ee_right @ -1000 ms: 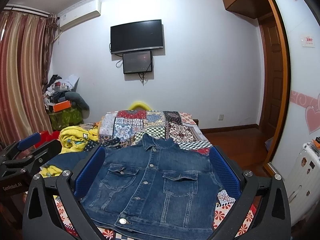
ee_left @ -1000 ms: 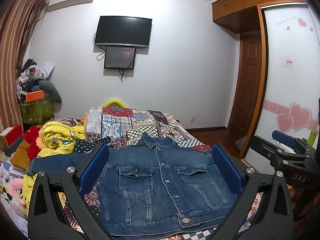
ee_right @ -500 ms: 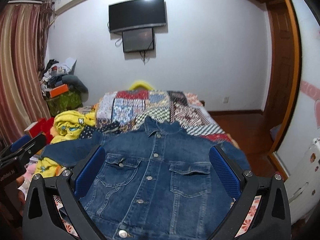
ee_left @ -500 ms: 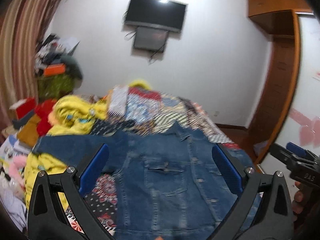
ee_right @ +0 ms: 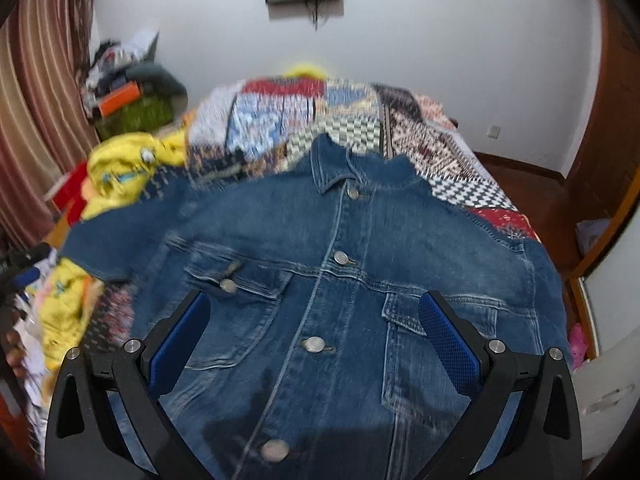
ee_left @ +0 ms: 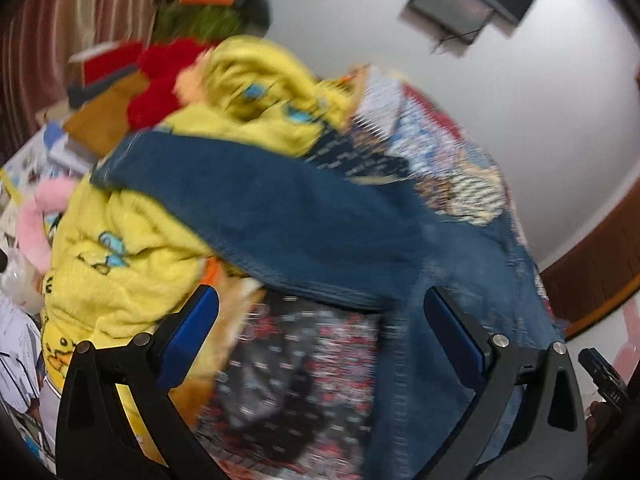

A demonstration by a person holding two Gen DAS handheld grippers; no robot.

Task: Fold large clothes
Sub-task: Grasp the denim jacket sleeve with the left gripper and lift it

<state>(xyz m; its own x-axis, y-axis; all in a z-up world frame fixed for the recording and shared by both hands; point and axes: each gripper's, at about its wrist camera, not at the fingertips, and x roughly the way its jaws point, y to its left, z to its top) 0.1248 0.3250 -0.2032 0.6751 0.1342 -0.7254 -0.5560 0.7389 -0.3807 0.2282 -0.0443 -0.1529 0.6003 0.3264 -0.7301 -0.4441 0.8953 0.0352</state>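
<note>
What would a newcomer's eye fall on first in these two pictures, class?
The denim jacket, buttoned and spread face up across the patchwork bedspread, fills the right wrist view. Its sleeve stretches over a heap of yellow cartoon-print fleece in the left wrist view. Both grippers, left and right, are open.

Even, soft indoor light with no glare. The left wrist view is heavily motion-blurred, smearing the yellow blanket (ee_left: 132,248). The right wrist view is sharper mid-frame on the denim jacket (ee_right: 340,280), blurred beyond. Fisheye bending and dark vignettes ring both
</note>
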